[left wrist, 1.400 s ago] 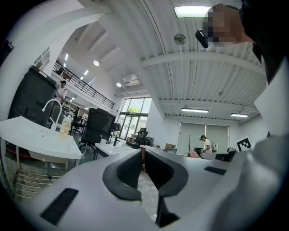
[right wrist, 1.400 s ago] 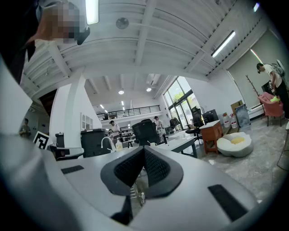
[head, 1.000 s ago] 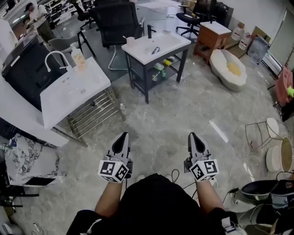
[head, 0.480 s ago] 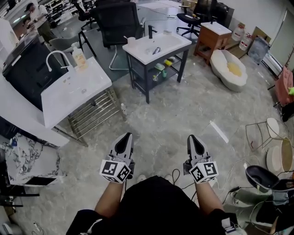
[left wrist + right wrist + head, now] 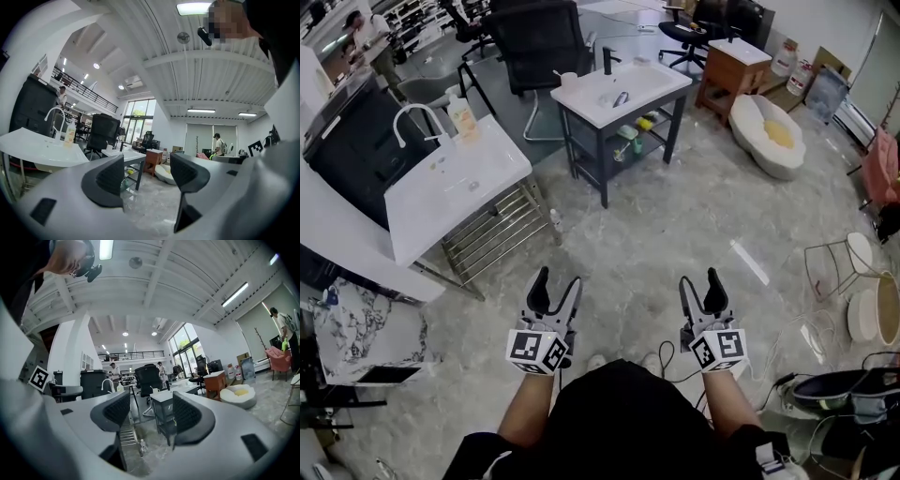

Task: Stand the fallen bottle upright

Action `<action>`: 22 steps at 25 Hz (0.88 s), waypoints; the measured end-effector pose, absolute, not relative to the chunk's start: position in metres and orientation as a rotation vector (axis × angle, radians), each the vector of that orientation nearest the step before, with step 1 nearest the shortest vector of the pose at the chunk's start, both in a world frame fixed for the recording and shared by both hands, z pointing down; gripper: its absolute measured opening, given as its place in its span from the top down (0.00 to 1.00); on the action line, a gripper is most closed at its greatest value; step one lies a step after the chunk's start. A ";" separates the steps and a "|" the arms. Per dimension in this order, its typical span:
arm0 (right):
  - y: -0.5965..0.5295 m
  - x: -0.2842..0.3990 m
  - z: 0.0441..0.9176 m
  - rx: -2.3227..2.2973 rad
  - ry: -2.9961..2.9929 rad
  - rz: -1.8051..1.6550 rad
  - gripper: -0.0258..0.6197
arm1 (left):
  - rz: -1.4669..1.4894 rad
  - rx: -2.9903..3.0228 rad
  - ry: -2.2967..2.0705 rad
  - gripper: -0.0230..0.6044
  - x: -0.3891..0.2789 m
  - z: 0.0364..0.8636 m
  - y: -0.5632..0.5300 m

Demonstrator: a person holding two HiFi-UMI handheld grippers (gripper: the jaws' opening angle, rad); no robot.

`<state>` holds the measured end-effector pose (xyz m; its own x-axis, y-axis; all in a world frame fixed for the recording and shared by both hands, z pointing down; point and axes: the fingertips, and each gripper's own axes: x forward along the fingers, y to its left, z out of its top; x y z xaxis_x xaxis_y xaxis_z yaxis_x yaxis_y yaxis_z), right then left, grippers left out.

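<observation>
No fallen bottle can be made out for certain. A small clear bottle (image 5: 554, 220) (image 5: 142, 445) stands on the floor beside the metal rack (image 5: 492, 230). A pale orange soap bottle (image 5: 461, 117) (image 5: 70, 134) stands upright on the near white sink (image 5: 455, 183). My left gripper (image 5: 557, 279) (image 5: 147, 176) and right gripper (image 5: 699, 278) (image 5: 151, 412) are held level over the marble floor, side by side, far from both bottles. Both pairs of jaws have just been opening and now stand open with nothing between them.
A second white sink (image 5: 623, 94) on a dark stand has a black tap, a cup and coloured items on its lower shelf. Black office chairs (image 5: 539, 42), a wooden cabinet (image 5: 733, 70), a round pet bed (image 5: 773, 136) and wire stands (image 5: 839, 272) surround the floor. Cables lie near my feet.
Both grippers went from shut to open. The hands have stayed in about the same place; the view shifted slightly.
</observation>
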<state>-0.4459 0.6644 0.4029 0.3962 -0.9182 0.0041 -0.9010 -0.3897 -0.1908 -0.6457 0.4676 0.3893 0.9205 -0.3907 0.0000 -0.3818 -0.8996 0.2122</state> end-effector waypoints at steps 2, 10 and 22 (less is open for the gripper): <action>0.658 -0.451 0.402 -2.490 1.651 -0.158 0.54 | -0.067 2.865 -0.576 0.47 -0.651 0.389 0.463; 0.631 -0.472 0.402 -2.521 1.651 -0.159 0.54 | -0.083 2.875 -0.531 0.47 -0.673 0.384 0.434; 0.611 -0.456 0.395 -2.520 1.564 -0.184 0.54 | -0.078 2.841 -0.493 0.47 -0.662 0.397 0.402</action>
